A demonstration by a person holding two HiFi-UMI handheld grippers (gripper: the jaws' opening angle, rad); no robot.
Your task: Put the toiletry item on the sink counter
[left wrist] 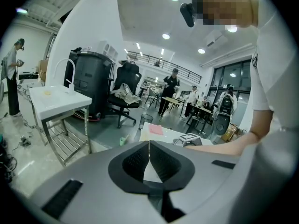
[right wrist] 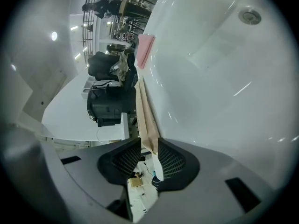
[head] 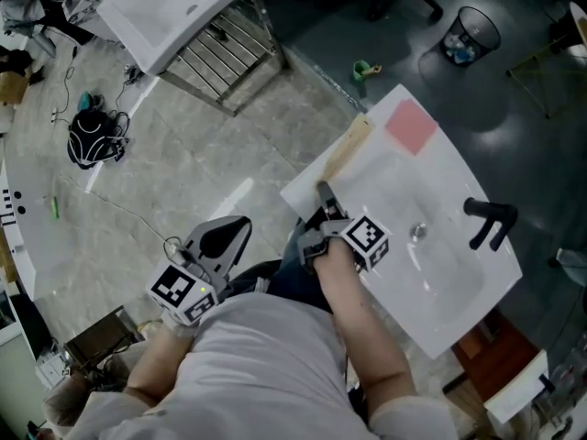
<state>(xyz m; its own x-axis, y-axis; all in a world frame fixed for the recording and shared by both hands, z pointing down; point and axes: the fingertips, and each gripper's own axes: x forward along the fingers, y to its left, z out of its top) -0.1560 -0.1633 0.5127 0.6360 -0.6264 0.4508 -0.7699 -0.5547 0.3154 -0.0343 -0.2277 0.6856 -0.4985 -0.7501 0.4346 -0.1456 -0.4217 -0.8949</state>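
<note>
A long tan toiletry item [head: 348,149] lies along the near-left edge of the white sink counter [head: 440,273]. My right gripper [head: 326,200] sits at the item's near end. In the right gripper view the tan item [right wrist: 145,111] runs away from between the fingers of the right gripper [right wrist: 149,146]; the jaws stand slightly apart around it, not pressing on it. My left gripper [head: 229,232] hangs low at the left, off the sink and over the floor. Seen in its own view, the left gripper [left wrist: 149,146] has its pads closed together on nothing.
On the counter lie a pink cloth [head: 410,125], a drain [head: 418,231] and a black faucet [head: 489,220]. A second white sink on a metal stand [head: 174,7] is at the top left. On the floor are a green cup [head: 364,69], a wastebasket [head: 470,33] and a black bag [head: 92,140].
</note>
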